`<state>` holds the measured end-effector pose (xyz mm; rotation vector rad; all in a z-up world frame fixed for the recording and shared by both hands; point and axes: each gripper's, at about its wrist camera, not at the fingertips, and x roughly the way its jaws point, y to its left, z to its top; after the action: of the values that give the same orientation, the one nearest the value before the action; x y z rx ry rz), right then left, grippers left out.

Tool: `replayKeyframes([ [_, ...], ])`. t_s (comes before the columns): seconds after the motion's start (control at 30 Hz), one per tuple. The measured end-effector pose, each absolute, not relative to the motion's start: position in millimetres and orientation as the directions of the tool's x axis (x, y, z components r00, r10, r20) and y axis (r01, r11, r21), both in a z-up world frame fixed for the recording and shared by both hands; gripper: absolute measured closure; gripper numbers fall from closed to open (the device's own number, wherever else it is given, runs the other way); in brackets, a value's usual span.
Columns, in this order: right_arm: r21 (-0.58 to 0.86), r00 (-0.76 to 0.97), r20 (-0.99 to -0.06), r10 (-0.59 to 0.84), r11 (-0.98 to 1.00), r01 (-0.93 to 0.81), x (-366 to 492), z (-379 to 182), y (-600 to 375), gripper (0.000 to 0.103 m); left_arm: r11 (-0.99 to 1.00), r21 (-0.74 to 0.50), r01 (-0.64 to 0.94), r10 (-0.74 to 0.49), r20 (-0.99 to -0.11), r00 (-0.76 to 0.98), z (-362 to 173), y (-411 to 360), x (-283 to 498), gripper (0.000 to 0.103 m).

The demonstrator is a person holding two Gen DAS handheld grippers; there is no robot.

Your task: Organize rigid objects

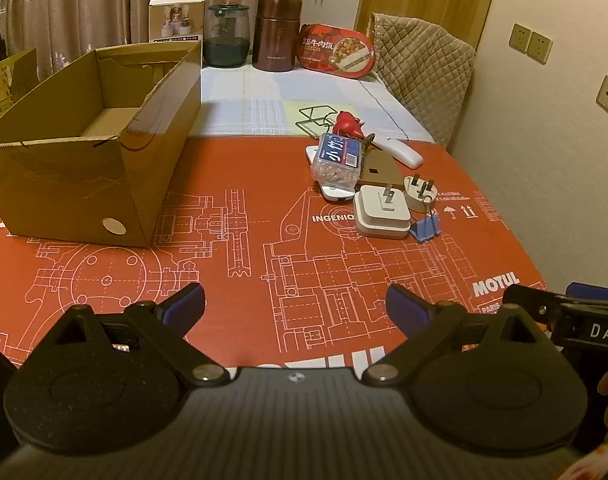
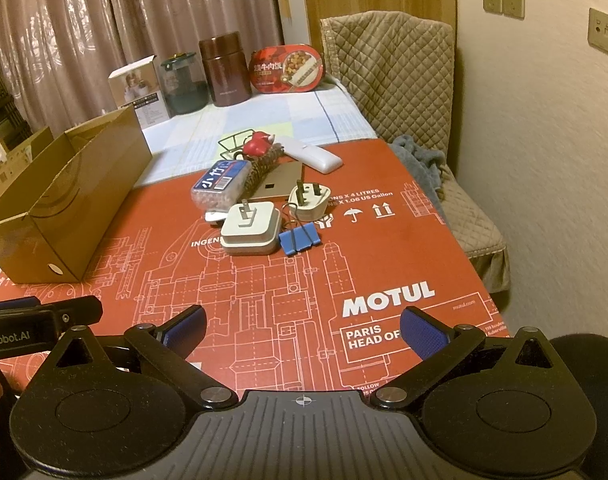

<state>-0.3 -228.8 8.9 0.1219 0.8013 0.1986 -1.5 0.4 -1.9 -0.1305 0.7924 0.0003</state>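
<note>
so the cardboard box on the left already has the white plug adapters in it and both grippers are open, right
Not quite. The cardboard box looks empty in the left wrist view; the square white adapter and the three-pin plug still lie on the red mat. The left gripper and right gripper are open.

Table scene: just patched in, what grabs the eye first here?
The red mat with white engineering drawings dominates the tabletop. On its left stands an open cardboard box, nothing visible inside; toward the right is a cluster of small items, with a white charger, a blue binder clip and a white three-pin plug nearest. Both tongs, left and right, are open.
</note>
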Motion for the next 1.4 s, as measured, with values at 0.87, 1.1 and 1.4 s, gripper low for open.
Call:
replayKeyframes([
  [0.87, 0.187, 0.680, -0.698, 0.225, 0.974, -0.131, 1.3, 8.7, -229.7, 0.002, 0.991, -0.130, -0.036, -0.067, -0.706, 0.705, 0.9, 0.0, 1.0, 0.008],
  [1.1, 0.165, 0.697, -0.683, 0.220, 0.975, -0.145, 15.1, 8.2, -231.2, 0.002, 0.991, -0.131, -0.017, -0.079, -0.686, 0.723, 4.0, 3.4, 20.7, 0.009],
  [1.4, 0.163, 0.703, -0.665, 0.253, 0.967, -0.194, 61.8, -10.8, -225.2, 0.003, 0.994, -0.098, 0.036, -0.093, -0.670, 0.736, -10.0, 4.0, 71.3, 0.009],
])
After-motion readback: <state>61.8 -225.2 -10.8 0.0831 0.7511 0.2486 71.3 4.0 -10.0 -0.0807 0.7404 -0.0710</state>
